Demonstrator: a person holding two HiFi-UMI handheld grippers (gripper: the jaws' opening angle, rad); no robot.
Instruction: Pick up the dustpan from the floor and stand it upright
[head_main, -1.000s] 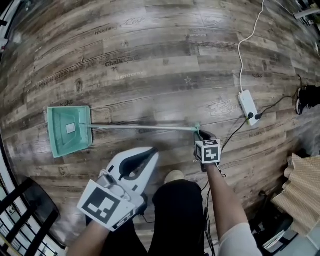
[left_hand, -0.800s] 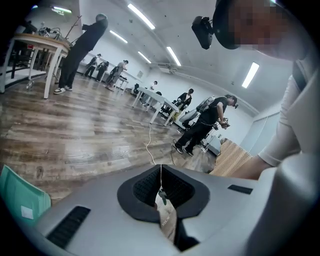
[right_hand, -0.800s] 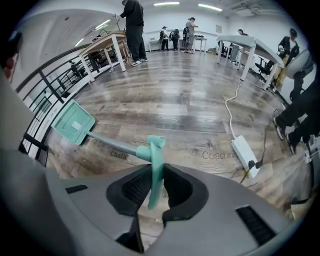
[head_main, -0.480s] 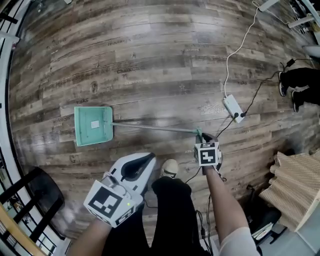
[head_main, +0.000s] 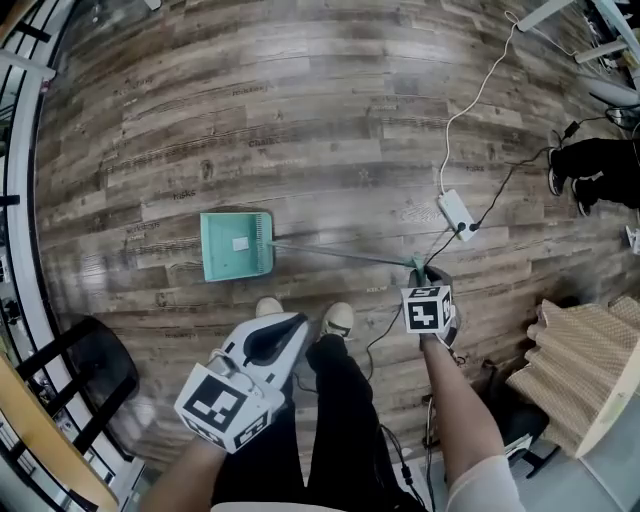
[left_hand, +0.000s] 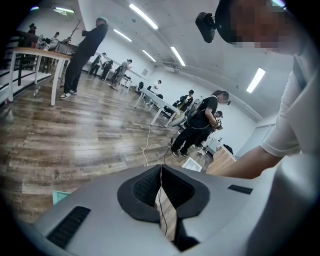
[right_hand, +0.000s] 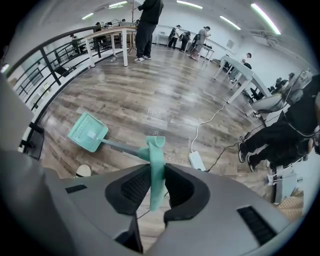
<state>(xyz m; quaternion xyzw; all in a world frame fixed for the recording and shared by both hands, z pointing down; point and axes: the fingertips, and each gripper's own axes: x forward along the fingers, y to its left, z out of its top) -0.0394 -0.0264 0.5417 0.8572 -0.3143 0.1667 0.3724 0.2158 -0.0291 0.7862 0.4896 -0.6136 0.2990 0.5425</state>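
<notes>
- The left tool (head_main: 297, 323) hung over the person's dark trousers (head_main: 340, 400) with its jaws pressed together on nothing.
- The right tool (head_main: 420, 276), to the right of the shoes (head_main: 338, 318), gripped the green end of the dustpan (head_main: 235, 245) handle (right_hand: 157, 170). Both pads touched it, though the jaws had just been opening.
- The handle's grey shaft (head_main: 340, 257) slanted down and left from that grip.
- The dustpan's pan end rested on the wooden floor (head_main: 300, 120), just beyond the shoes.
- Farther right lay a white power strip (head_main: 455, 213), its cable (head_main: 480, 95) trailing away.
</notes>
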